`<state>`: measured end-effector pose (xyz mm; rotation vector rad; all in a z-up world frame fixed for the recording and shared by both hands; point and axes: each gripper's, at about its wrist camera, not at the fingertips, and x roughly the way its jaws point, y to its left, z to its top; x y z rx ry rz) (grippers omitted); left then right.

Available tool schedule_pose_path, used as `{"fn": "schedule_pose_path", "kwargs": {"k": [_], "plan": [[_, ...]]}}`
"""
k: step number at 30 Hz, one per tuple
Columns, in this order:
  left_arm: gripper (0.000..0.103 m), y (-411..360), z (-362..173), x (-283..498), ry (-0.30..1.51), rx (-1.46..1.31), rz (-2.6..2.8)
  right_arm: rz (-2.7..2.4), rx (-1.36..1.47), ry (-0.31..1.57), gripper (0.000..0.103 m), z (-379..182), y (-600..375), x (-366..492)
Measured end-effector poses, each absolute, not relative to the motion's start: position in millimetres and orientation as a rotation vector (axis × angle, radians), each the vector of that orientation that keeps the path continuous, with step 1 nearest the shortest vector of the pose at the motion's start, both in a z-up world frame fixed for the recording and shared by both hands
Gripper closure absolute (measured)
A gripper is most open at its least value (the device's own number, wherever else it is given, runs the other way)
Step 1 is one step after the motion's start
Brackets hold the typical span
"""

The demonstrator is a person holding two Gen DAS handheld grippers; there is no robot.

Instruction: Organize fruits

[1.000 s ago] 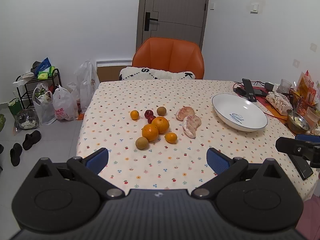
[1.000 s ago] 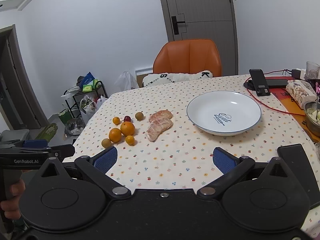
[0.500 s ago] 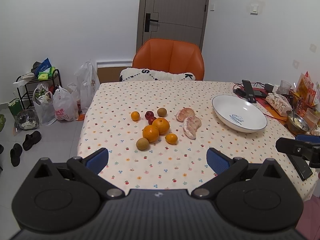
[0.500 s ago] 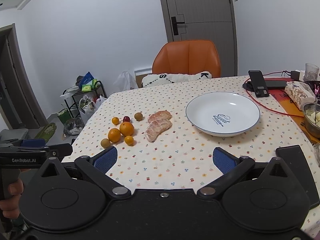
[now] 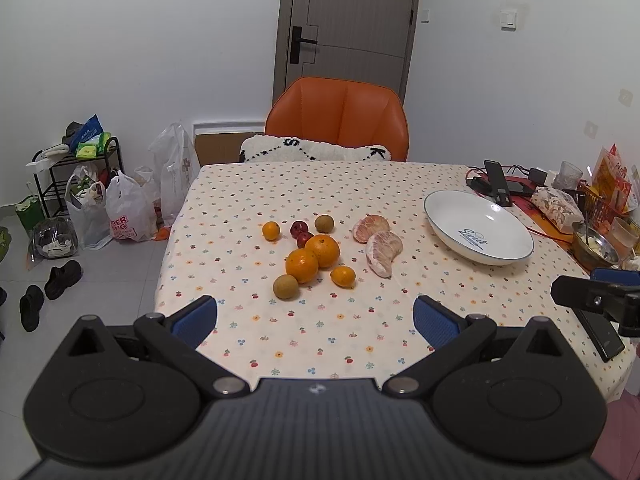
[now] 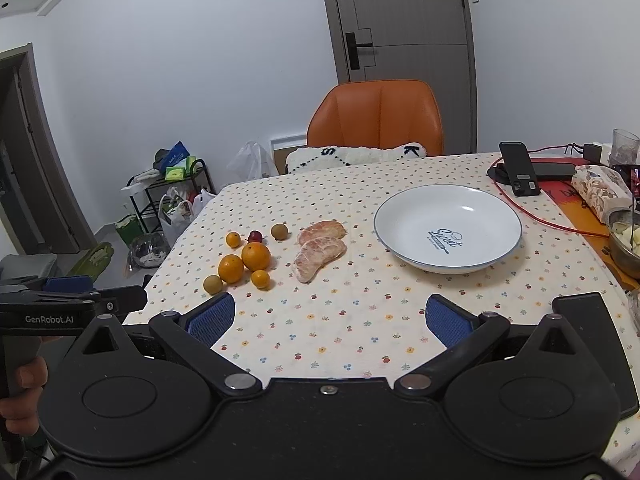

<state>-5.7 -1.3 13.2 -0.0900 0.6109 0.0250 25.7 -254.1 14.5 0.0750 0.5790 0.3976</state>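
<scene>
A cluster of fruit lies mid-table: two big oranges [image 5: 313, 258] [image 6: 256, 256], small tangerines [image 5: 343, 276], two brownish round fruits [image 5: 285, 286], dark red plums [image 5: 299, 228] and two peeled pomelo pieces [image 5: 383, 250] [image 6: 319, 253]. An empty white plate [image 5: 516, 258] [image 6: 388, 246] sits to their right. My left gripper [image 5: 314, 316] hovers open over the table's near edge, short of the fruit. Just as open, my right gripper [image 6: 330, 316] hangs above the near edge in front of the pomelo and plate.
An orange chair [image 5: 338, 120] with a white cushion stands at the far side. Phones, cables, a snack bag [image 6: 600, 190] and a metal bowl [image 5: 594, 246] crowd the right end. A black phone [image 5: 602, 334] lies near the front right corner. Bags and a rack [image 5: 76, 184] stand on the floor left.
Both grippers have drifted slightly back and upward; the fruit and plate sit a bit lower-farther in view. Both stay open, and nothing on the table has moved.
</scene>
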Motion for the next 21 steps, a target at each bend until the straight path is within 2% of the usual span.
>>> {"fn": "schedule_pose_path", "kwargs": {"k": [21], "plan": [[0.0,-0.4,14.0,-9.2,0.605,-0.087,0.017,0.411,0.071,0.578,0.0,15.6,-249.6,22.8]]}}
